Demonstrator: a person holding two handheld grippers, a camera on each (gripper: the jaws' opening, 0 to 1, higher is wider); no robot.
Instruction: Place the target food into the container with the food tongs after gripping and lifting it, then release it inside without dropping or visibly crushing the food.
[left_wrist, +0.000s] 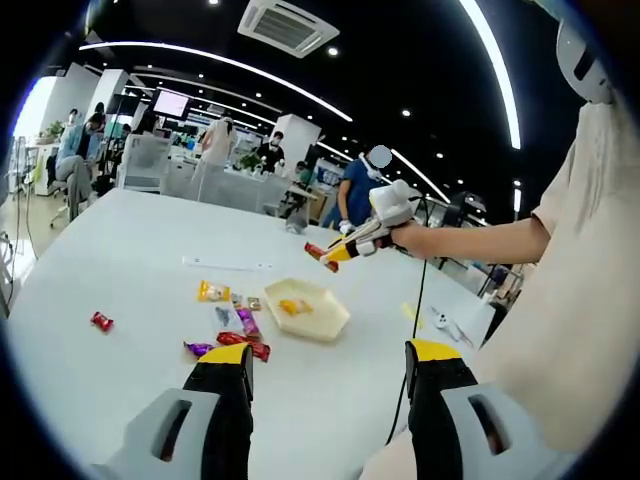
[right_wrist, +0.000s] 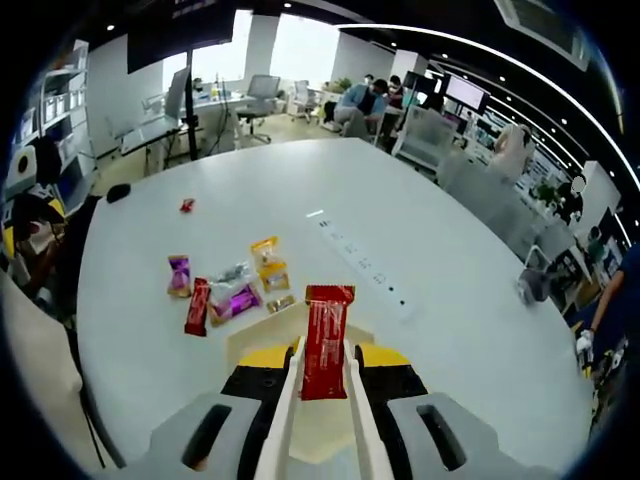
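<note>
The left gripper (left_wrist: 328, 375) hangs with jaws wide above bare white tabletop (left_wrist: 130, 270), open room all around. The right gripper (right_wrist: 323, 372) squeezes tongs (right_wrist: 285, 420) that pinch a red snack bar (right_wrist: 325, 338) upright over the pale tray (left_wrist: 305, 310); loose wrapped snacks (right_wrist: 225, 290) lie just beyond.

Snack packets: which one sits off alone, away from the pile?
The small red packet lies by itself on the white table, well apart from the cluster beside the tray.

Open office, dark ceiling with curved light strips (left_wrist: 250, 70), ceiling vent (left_wrist: 288, 27), bright windows (right_wrist: 300, 45), desks.
</note>
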